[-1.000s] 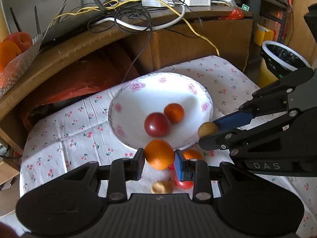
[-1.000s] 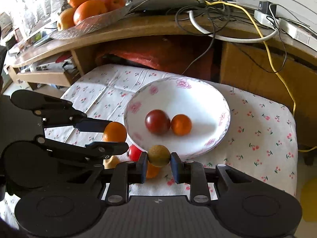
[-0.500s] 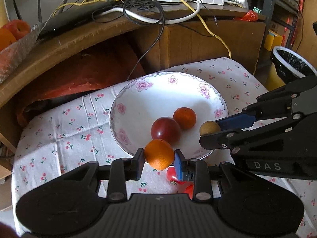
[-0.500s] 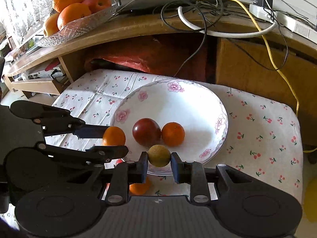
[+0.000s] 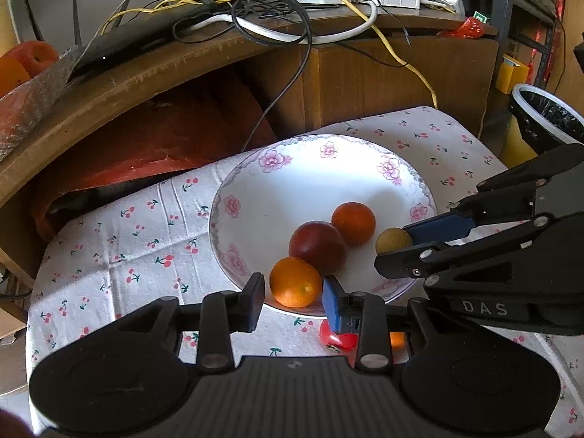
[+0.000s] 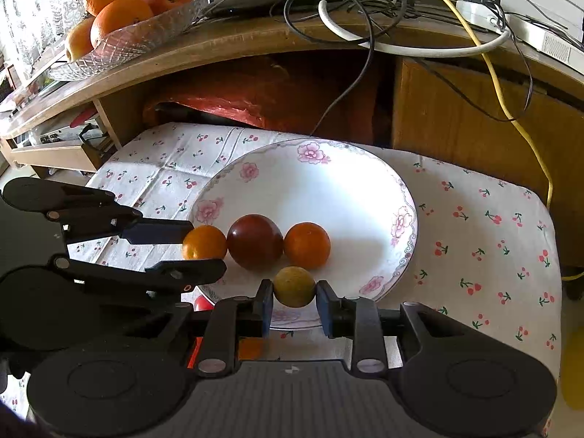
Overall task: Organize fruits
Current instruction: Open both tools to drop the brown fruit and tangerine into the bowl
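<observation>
**Inspector:** Left gripper (image 5: 293, 294): state and load?

**Assistant:** Its jaws stand apart around an orange (image 5: 295, 281). The left pad clears the fruit by a visible gap; the blue right pad sits at its edge. The orange lies over the near rim of the plate (image 5: 314, 182), touching the plum (image 5: 317, 247). From the right wrist view, that orange (image 6: 204, 242) sits between the two fingers at the plate's left edge. I cannot tell whether it rests on the plate or hangs just above it.

**Inspector:** Right gripper (image 6: 295, 303)?

**Assistant:** Clamped on a small yellow-green fruit (image 6: 295, 286), both pads touching its sides. It is held over the near part of the plate (image 6: 365, 189), just in front of the plum (image 6: 254, 241) and a second orange (image 6: 306, 245).

**Inspector:** Plate contents?

**Assistant:** The plum and the second orange lie side by side, touching, near the middle of the dish. The plate stands on a cherry-print cloth (image 6: 485, 226).

**Inspector:** Anything off the plate?

**Assistant:** A red fruit (image 5: 337, 339) on the cloth just below the near rim, mostly hidden behind the left gripper. An orange glow beside it is too obscured to identify.

**Inspector:** Surroundings?

**Assistant:** A wooden desk (image 6: 255, 40) behind, carrying tangled cables (image 6: 365, 3) and a glass bowl (image 6: 120, 47) of oranges and apples.
</observation>
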`<state>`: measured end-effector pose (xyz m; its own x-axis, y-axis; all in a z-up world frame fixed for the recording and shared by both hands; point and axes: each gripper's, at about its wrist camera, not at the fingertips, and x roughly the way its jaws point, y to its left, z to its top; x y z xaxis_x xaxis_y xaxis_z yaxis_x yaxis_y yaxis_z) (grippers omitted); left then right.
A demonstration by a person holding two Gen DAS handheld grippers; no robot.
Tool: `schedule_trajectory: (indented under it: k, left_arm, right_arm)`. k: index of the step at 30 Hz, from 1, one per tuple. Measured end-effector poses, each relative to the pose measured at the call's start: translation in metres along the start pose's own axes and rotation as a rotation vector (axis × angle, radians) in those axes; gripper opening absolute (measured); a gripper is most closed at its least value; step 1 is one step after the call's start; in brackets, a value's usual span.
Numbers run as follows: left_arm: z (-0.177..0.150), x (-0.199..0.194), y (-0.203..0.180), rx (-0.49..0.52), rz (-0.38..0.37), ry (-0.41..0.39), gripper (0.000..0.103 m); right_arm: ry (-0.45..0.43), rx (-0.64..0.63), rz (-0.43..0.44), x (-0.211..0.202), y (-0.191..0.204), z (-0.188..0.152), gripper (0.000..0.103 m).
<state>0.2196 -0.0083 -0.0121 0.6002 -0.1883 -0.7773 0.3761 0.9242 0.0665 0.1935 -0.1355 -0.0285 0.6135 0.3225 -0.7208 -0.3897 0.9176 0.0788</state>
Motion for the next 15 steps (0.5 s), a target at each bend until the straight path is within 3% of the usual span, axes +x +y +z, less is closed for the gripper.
schedule_trajectory:
  k: [15]
  left_arm:
    - [0.0018,-0.0042,0.0024,-0.015,0.018,-0.017,0.047]
  right_arm:
    - [-0.027,0.005,-0.009,-0.0039,-0.0017,-0.0001,0.028]
